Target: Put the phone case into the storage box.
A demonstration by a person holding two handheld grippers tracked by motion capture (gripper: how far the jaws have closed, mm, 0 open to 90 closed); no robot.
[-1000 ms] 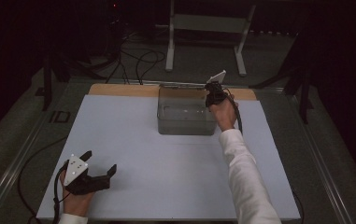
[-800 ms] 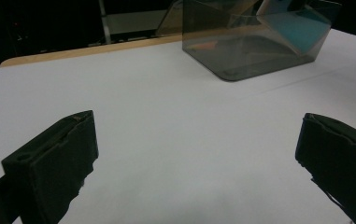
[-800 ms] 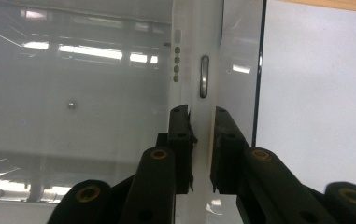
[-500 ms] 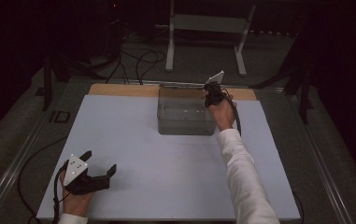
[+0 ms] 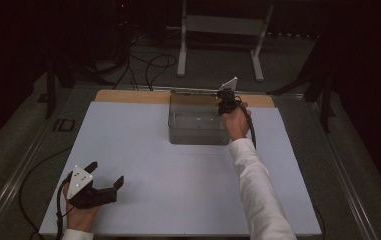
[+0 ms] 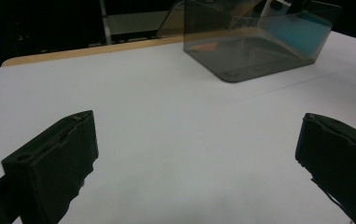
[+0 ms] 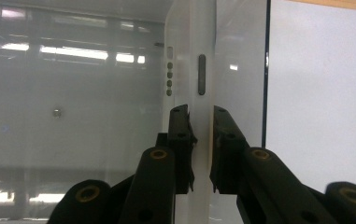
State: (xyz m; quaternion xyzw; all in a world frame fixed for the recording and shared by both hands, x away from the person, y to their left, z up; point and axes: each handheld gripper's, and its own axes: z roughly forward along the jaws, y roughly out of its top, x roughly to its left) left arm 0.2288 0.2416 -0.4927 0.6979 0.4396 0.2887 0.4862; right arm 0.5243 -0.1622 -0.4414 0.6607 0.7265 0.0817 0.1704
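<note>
Overall, the high view matches the earlier pictures with nothing shifted: the right gripper (image 5: 226, 102) sits at the far right rim of the clear box (image 5: 198, 122) on the white table (image 5: 143, 150), and the left gripper (image 5: 95, 187) rests near the front left corner, jaws apart. In the left gripper view those jaws stand wide and hold nothing, the box well off ahead. In the right gripper view the jaws are clamped on the box wall (image 7: 202, 70), so the hold looks settled and ready for a lift or pull.

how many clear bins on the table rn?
1. The clear plastic bin sits at the far middle of the white table, and the right gripper is clamped on its right wall. None seems hidden.
</note>
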